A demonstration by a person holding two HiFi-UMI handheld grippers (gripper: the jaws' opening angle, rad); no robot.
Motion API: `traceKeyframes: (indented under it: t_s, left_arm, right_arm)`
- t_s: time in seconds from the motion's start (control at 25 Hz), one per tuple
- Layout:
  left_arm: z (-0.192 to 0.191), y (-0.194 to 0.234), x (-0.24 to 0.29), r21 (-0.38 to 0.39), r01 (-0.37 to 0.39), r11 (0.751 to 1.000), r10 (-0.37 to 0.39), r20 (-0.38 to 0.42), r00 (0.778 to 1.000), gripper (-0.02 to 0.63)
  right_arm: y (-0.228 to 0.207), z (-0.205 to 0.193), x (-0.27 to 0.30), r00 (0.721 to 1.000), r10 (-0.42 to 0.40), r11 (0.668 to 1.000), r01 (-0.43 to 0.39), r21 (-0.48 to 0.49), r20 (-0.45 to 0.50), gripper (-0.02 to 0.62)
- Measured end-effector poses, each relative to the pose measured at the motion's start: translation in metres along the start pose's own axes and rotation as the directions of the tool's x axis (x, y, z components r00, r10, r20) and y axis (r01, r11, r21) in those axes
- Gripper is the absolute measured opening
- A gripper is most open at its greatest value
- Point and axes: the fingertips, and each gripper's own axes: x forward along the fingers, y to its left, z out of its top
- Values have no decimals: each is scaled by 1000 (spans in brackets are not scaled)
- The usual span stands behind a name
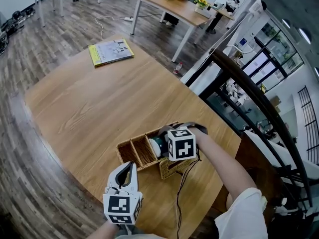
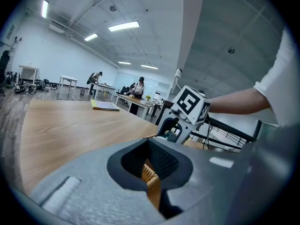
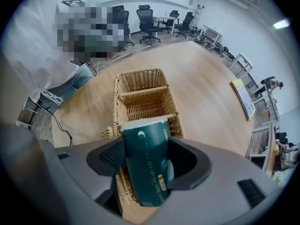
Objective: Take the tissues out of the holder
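Your right gripper (image 3: pixel 146 165) jaws clamp dark green tissue pack (image 3: pixel 143 135), left gripper (image 2: pixel 152 172) jaws pin woven wicker holder (image 3: pixel 140 74); tilted pull may snag.

Only bit I can read is "FOR YOU", down the green tissue pack (image 3: pixel 146 162) (rest's too blurry).

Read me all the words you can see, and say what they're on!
"FOR YOU": white print on the green tissue pack; the letters before it are too blurred to read.
Yellow booklet: print too small to read.
Marker cubes: black-and-white squares only, no words.
Wicker holder: none.
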Motion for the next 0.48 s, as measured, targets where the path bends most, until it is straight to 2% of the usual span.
traceKeyframes:
  t_s: [0.48]
  left_arm:
    - [16, -17, -9, 19, 32, 999, -33, 31, 999, -14]
  right_arm:
    - [-1, 2, -42, 998, -65, 998, 65, 16, 4, 290]
